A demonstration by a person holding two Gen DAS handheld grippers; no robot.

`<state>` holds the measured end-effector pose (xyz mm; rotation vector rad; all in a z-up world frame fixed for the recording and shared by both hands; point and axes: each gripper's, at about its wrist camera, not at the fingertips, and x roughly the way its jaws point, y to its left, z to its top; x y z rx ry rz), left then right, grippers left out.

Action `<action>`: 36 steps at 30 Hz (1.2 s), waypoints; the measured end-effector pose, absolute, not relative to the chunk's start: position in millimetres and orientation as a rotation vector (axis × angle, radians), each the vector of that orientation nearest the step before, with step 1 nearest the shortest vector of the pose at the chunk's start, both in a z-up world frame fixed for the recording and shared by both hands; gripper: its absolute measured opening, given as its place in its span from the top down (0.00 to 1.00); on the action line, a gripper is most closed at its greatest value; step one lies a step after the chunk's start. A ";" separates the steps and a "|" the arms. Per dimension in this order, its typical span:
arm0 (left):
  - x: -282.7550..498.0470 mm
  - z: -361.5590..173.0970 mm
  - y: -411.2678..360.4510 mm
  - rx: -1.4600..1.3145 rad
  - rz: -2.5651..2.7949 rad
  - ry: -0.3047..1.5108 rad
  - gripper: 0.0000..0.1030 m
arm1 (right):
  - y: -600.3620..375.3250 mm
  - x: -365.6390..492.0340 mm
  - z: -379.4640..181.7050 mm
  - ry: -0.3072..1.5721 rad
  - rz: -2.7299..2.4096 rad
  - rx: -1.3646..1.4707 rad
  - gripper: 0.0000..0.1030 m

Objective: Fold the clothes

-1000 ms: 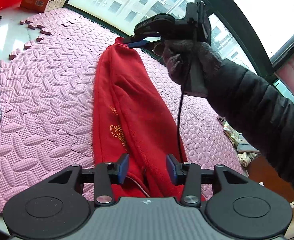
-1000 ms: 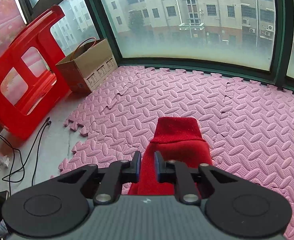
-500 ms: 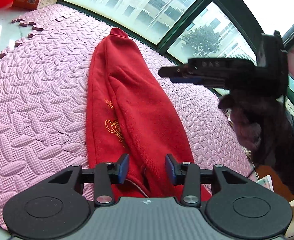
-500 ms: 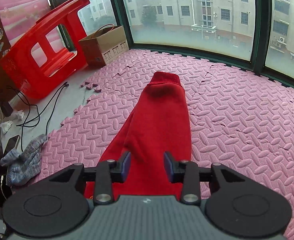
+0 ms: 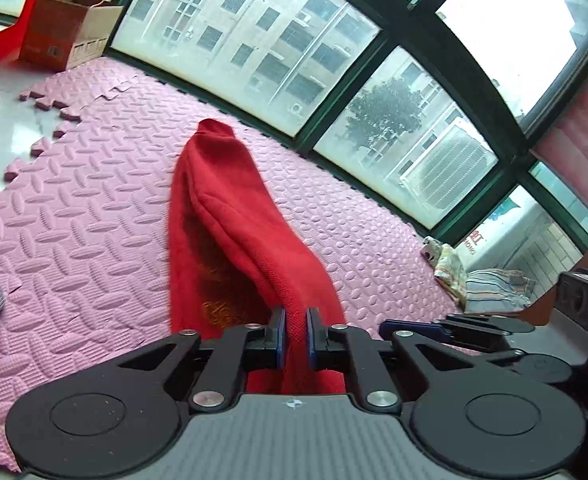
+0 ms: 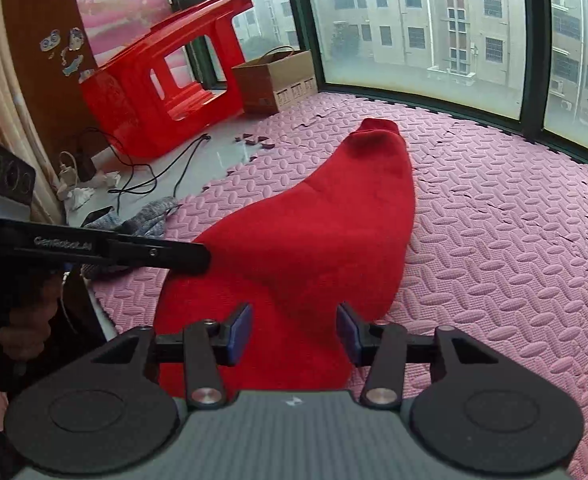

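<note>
Left gripper [image 5: 292, 332] clenched on a lifted fold of the red garment [image 5: 230, 224], blue pads pinching cloth near its close end; far end with the ribbed cuff rests on the pink foam mat [image 5: 86, 216] toward the window. Right gripper [image 6: 294, 334] released, jaws wide apart, hovering over the near part of the same red garment [image 6: 313, 224], not touching as far as I can tell. Garment runs lengthwise away from both grippers, already doubled along its length, gold embroidery partly tucked inside the fold. Judgement: step in hand is grabbing the near end with both grippers to fold it over toward the cuff. To do well: right gripper should bite the near edge level with the left, catching all layers, not only the top one; lift both together, keep cloth taut between them so the fold line stays straight, lay edge even with the far end. Risk: one-sided pull skews the fold, thick fleece slips out. Around: grey knit cloth [image 6: 142, 216] at mat edge, red plastic stool [image 6: 166, 80], cardboard box [image 6: 278, 80], cables on floor.
</note>
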<state>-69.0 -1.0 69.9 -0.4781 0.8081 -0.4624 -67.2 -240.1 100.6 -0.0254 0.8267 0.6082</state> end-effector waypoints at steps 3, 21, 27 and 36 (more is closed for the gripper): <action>-66.8 45.7 11.5 -0.514 -0.397 0.898 0.89 | -219.8 -75.3 82.7 0.861 0.661 -0.066 0.54; -36.7 74.0 -31.0 -0.370 -0.475 0.800 0.66 | -193.6 -90.5 61.3 0.869 0.791 -0.160 0.54; 5.0 41.4 -30.2 -0.327 -0.369 0.857 0.72 | -199.0 -86.5 57.0 0.883 0.811 -0.127 0.53; 22.8 52.6 -31.5 -0.379 -0.408 0.834 0.82 | -204.3 -74.7 54.1 0.900 0.860 -0.089 0.51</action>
